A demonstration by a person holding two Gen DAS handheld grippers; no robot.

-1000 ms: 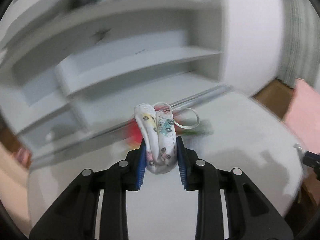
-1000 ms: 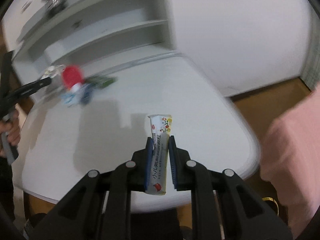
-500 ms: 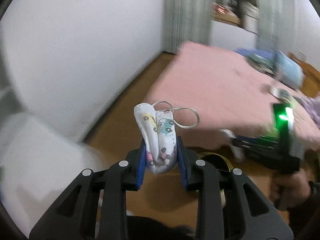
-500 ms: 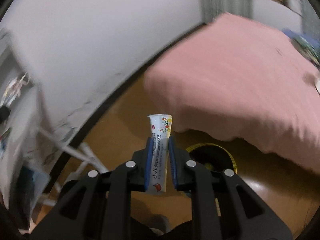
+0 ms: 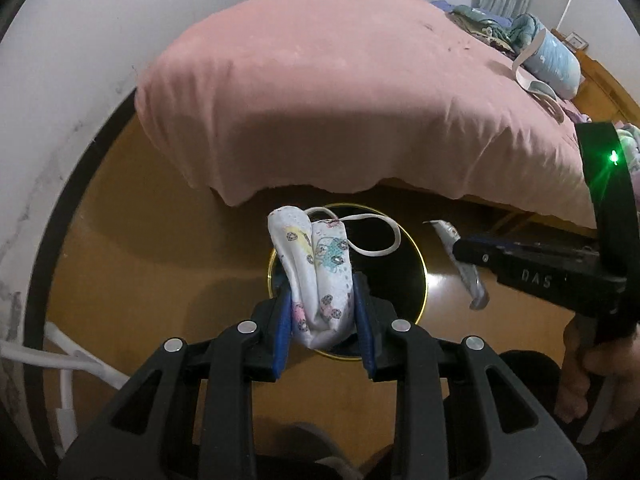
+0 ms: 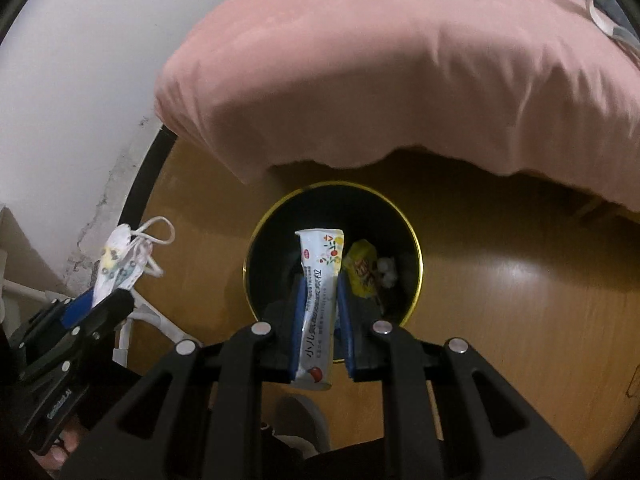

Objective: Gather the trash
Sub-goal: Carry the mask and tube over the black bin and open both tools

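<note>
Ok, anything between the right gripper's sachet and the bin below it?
Nothing: in the right wrist view the sachet hangs over the bin's open mouth, trash at the bottom.

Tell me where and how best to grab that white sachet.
Probably as now: the right gripper clamps the white sachet across its flat faces near the lower end, jaws coming from below along its length. It is thin and long, so the faces give the pads most contact.

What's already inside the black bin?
Inside the black bin lie a yellow wrapper and something small and whitish. The right gripper and its held white sachet cover the bin's near part.
</note>
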